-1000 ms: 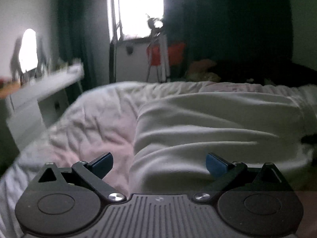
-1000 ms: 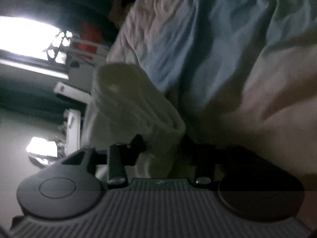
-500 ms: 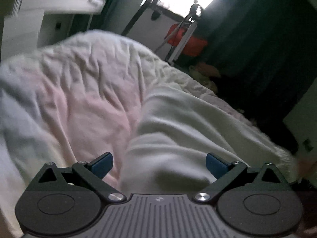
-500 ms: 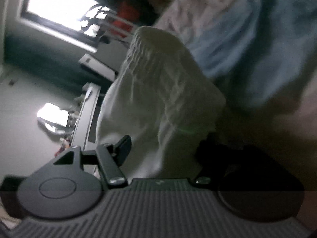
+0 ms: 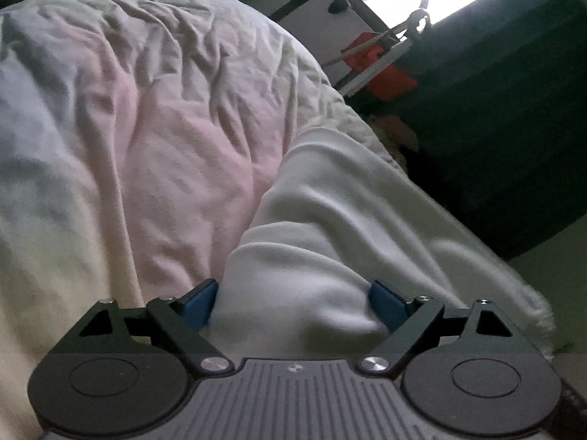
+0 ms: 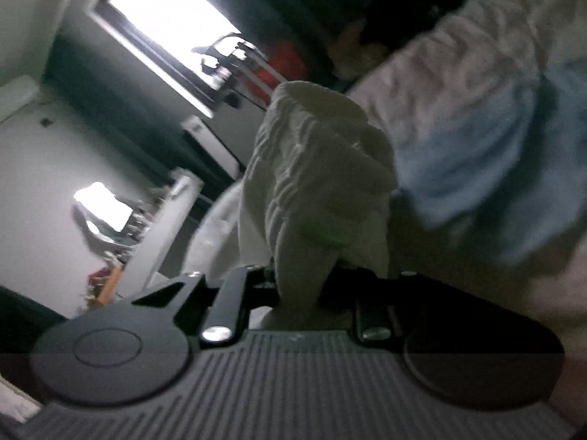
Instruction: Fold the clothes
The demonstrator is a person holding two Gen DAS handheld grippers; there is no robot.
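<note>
Both grippers are on the same white garment [image 5: 330, 220]. My left gripper [image 5: 293, 302] has its blue pads [image 5: 198, 306] pressed into a thick bunch of the cloth from either side, clamped on it though the pads stand fairly wide apart. My right gripper [image 6: 299, 286] is pinched tight on a narrow gather of the garment [image 6: 319, 183], its two dark fingers drawn close together with the cloth rising up between them; the fingertips themselves are in shadow and blurred.

No brand, label or writing can be read anywhere. Only a small round mark sits on the ribbed grey body of each gripper, too small to make out.

From the left gripper the garment runs away to the right in a long fold, ending in a fuzzy edge near the side of the bed. It lies on a rumpled duvet [image 5: 165, 128], pink and pale, which spreads wide to the left and ahead, with open bedding on that side. From the right wrist view the garment hangs in a ribbed, bunched lump above the duvet [image 6: 495, 128], here blue and pink.

Beyond the bed's far edge stand a bright window [image 6: 168, 18], a dark curtain [image 5: 513, 110] and something red [image 5: 389, 73] by a white stand.
</note>
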